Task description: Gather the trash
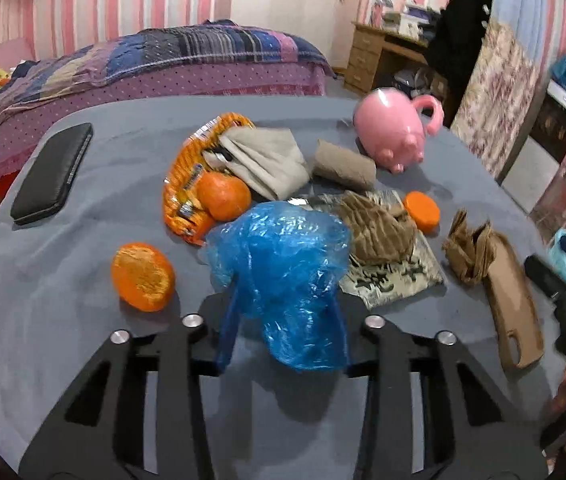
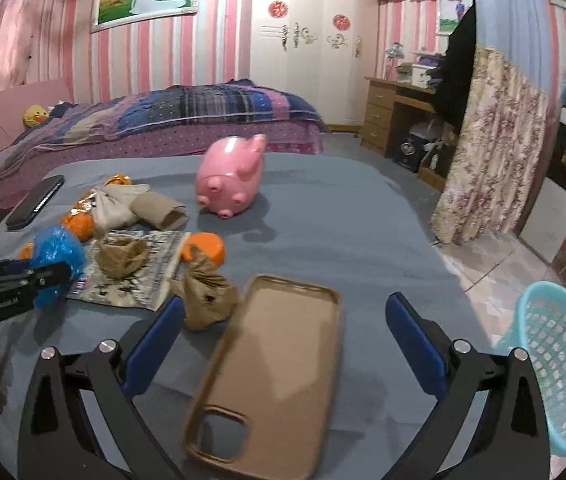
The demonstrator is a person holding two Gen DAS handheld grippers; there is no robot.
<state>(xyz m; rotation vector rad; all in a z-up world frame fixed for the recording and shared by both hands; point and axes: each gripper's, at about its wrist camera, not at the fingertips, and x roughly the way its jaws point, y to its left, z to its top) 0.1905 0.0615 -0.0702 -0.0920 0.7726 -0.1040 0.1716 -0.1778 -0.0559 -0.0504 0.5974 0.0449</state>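
My left gripper (image 1: 283,328) is shut on a crumpled blue plastic bag (image 1: 287,264) and holds it over the grey table (image 1: 63,320); the bag also shows in the right wrist view (image 2: 57,254). My right gripper (image 2: 283,328) is open and empty above a brown phone case (image 2: 275,368). Other trash lies behind the bag: an orange peel half (image 1: 143,276), an orange wrapper (image 1: 187,184), a cardboard tube (image 1: 345,164), crumpled brown paper (image 1: 471,252) and torn cardboard (image 1: 379,228) on a printed packet (image 1: 399,276).
A pink piggy bank (image 2: 231,176) stands at the table's middle back. A black case (image 1: 53,172) lies at the far left. A light blue mesh basket (image 2: 555,364) stands off the table's right edge. A whole orange (image 1: 223,196) and an orange lid (image 1: 423,210) sit among the trash.
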